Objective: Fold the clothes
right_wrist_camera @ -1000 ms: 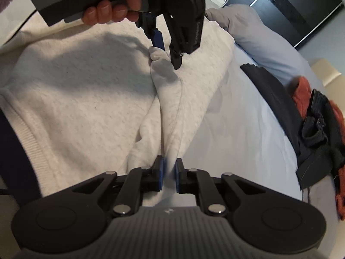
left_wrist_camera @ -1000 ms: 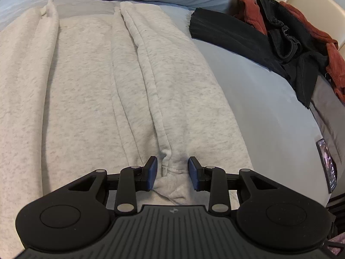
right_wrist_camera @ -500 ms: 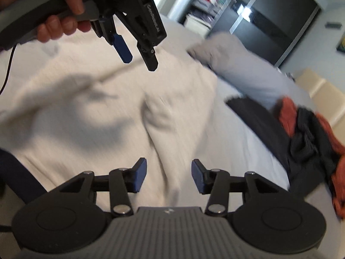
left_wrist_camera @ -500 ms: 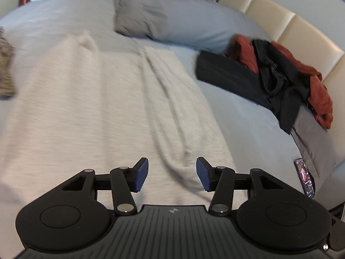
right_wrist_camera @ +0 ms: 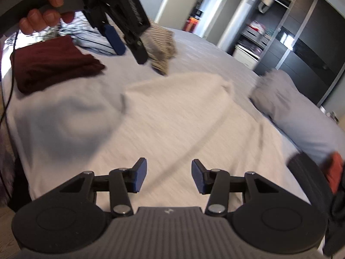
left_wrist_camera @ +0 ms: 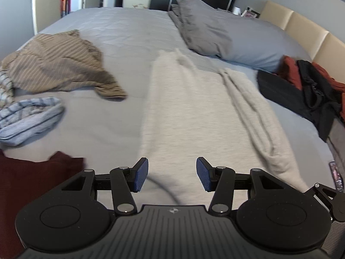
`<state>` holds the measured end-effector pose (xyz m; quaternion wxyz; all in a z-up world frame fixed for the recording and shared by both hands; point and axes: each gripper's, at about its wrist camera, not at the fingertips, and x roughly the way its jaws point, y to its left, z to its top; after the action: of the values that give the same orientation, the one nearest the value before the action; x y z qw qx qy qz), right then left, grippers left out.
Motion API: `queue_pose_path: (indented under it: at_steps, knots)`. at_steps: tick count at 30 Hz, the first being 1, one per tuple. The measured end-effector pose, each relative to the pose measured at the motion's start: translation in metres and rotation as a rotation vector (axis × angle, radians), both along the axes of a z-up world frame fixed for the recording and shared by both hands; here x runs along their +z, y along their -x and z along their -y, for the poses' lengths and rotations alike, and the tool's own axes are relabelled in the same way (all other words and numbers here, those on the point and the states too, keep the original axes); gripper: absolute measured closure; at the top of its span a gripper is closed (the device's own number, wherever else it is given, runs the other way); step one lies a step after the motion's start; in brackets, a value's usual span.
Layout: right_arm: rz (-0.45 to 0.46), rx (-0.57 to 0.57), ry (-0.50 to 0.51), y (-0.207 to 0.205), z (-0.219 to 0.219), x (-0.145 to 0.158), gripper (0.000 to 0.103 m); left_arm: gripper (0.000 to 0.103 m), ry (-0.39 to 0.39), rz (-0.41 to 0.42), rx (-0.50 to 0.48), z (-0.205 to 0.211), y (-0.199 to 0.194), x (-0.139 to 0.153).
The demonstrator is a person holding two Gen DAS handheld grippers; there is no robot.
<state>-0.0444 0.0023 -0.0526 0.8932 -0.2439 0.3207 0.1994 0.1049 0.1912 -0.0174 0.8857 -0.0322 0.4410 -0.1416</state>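
Tools first: my left tool (left_wrist_camera: 172, 173) and right tool (right_wrist_camera: 169, 176) both hang with pads spread and nothing between them, above the cream sweatshirt (left_wrist_camera: 194, 116) lying flat on my grey bed (left_wrist_camera: 129, 28). Beside it sits a folded maroon garment (right_wrist_camera: 51, 63); farther off lie a tan striped shirt (left_wrist_camera: 58, 64) and 1 grey pillow (left_wrist_camera: 215, 32).

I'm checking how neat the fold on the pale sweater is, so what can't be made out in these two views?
- Cream sweater: near hem hidden behind the left gripper in the left wrist view; motion blur smears its folds in the right wrist view.
- Dark red garment: cut off by the frame's left edge, left wrist view.
- Black and rust clothes pile: separate garments cannot be told apart.
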Motion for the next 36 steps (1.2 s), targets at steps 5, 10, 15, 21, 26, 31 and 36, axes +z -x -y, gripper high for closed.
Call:
queue_pose_path:
  at_steps: [5,10,15,21,26,31,36]
  knots:
    - [0.024,0.083,0.025,-0.019,-0.057,-0.003,0.053,0.056,0.021,-0.013,0.125,-0.035,-0.01,-0.007]
    - [0.08,0.147,0.128,-0.041,-0.105,-0.025,0.055,0.056,0.036,-0.008,0.183,-0.059,-0.02,-0.012]
    - [0.107,0.165,0.224,-0.069,-0.133,-0.049,0.055,0.056,0.022,0.002,0.163,-0.069,-0.044,-0.025]
    - [0.11,0.171,0.316,-0.099,-0.148,-0.074,0.055,0.056,-0.019,-0.002,0.145,-0.076,-0.089,-0.035]
    - [0.127,0.186,0.314,-0.109,-0.15,-0.08,0.078,0.056,0.031,-0.014,0.117,-0.072,-0.133,-0.037]
    - [0.082,0.145,0.141,-0.116,-0.125,-0.065,0.083,0.055,0.128,-0.059,-0.003,-0.05,-0.184,-0.052]
    - [0.054,0.064,-0.089,-0.121,-0.08,-0.042,0.085,0.054,0.216,-0.114,-0.049,-0.017,-0.243,-0.075]
